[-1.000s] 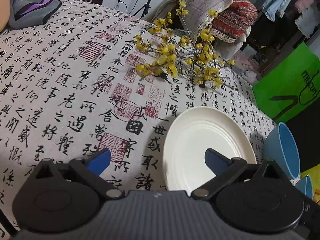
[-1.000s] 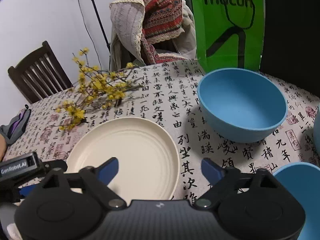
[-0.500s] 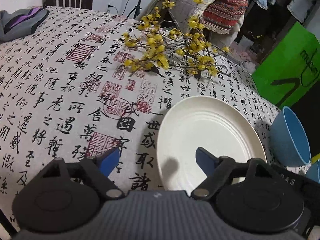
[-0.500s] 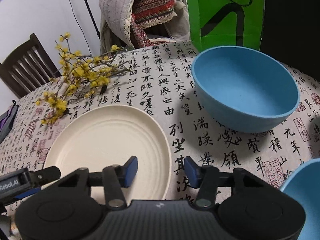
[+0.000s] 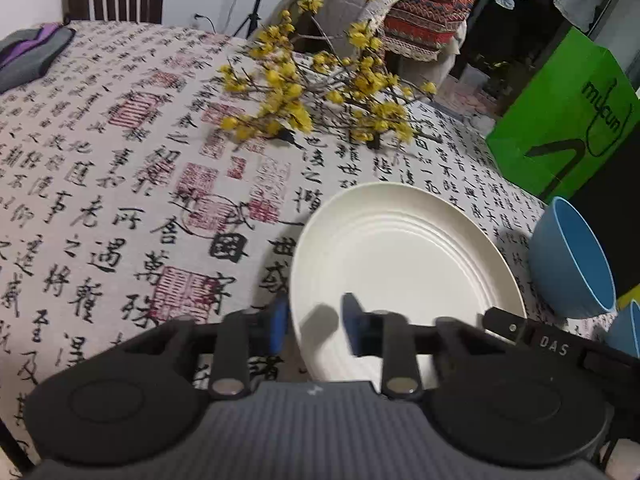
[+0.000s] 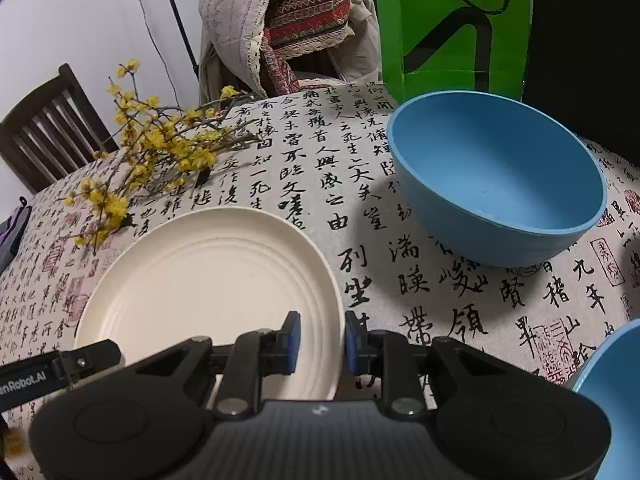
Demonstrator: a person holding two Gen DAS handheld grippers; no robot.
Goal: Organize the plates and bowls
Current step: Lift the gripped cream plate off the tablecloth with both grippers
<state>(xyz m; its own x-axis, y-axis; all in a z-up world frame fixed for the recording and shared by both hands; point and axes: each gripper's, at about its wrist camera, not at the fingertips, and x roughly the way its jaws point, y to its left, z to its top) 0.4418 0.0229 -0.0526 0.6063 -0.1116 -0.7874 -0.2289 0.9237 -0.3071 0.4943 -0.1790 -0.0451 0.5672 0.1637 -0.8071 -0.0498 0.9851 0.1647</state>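
Observation:
A cream plate [image 5: 400, 264] [image 6: 208, 280] lies flat on the calligraphy-print tablecloth. My left gripper [image 5: 316, 328] straddles the plate's left rim; its jaws are closing, one blue pad outside the rim and one over the plate, with a gap still showing. At the opposite rim, my right gripper [image 6: 322, 340] has that edge between its pads and its jaws are closing too, not visibly pressing. A large blue bowl [image 6: 496, 184] [image 5: 568, 264] stands upright to the right of the plate. A second blue bowl [image 6: 612, 400] [image 5: 628, 332] shows only its rim near the right edge.
A branch of yellow flowers [image 5: 320, 92] [image 6: 152, 152] lies on the cloth just behind the plate. A green bag [image 5: 560, 120] stands past the table's far edge beside a chair draped with patterned cloths [image 6: 288, 24]. A grey-purple bundle [image 5: 28, 56] sits at the far left.
Both grippers' jaws have narrowed from wide open to a small gap around the plate's opposite rims. The right gripper has sunk closer to the plate.

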